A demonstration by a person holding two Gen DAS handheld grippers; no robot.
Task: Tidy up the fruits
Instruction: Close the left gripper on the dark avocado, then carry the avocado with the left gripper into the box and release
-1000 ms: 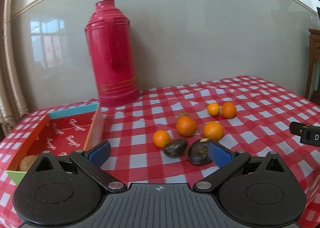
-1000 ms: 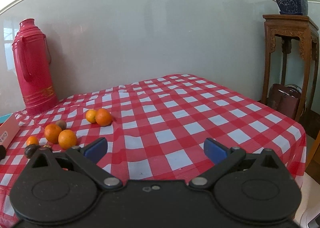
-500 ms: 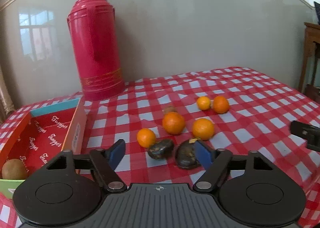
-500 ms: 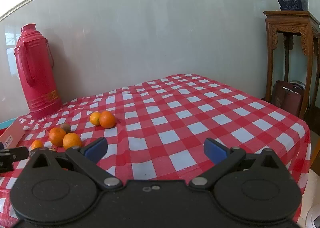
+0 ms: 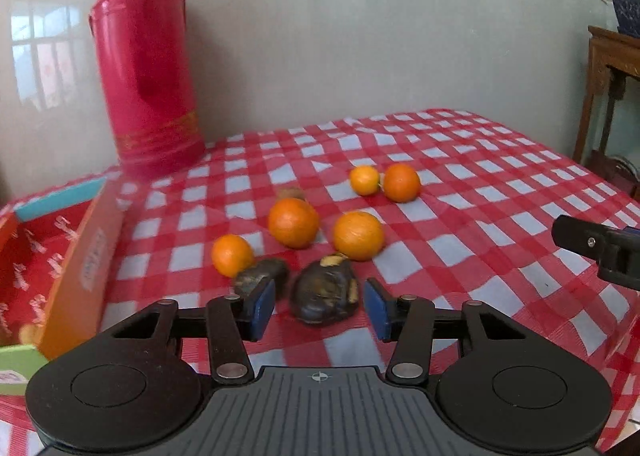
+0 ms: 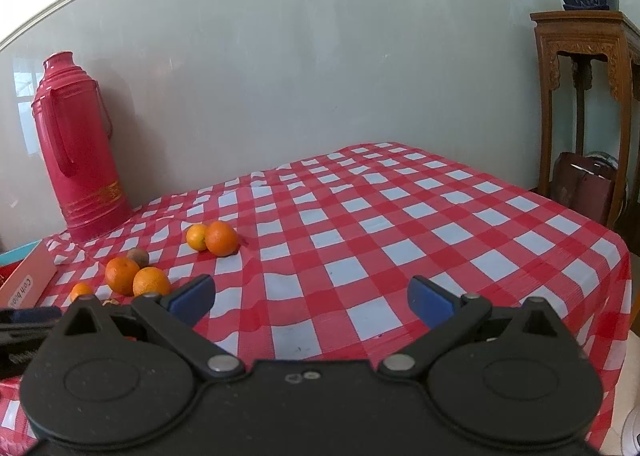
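Moved: your left hand-held gripper (image 5: 318, 308) has come nearer the fruit, jaws closing round the larger dark fruit (image 5: 325, 291) at the worktop's (image 5: 460, 191) near edge, pads not yet touching | handling: looks soft, overripe, bruisable; take its broad sides gently | right hand-held gripper (image 6: 311, 298) wide open, empty.

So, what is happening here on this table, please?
A person is sorting fruit with two handheld grippers. The left gripper is closing around a dark fruit on the checked tablecloth, not yet pressing it. The right gripper hangs open and holds nothing. Five oranges lie loose beside the box.
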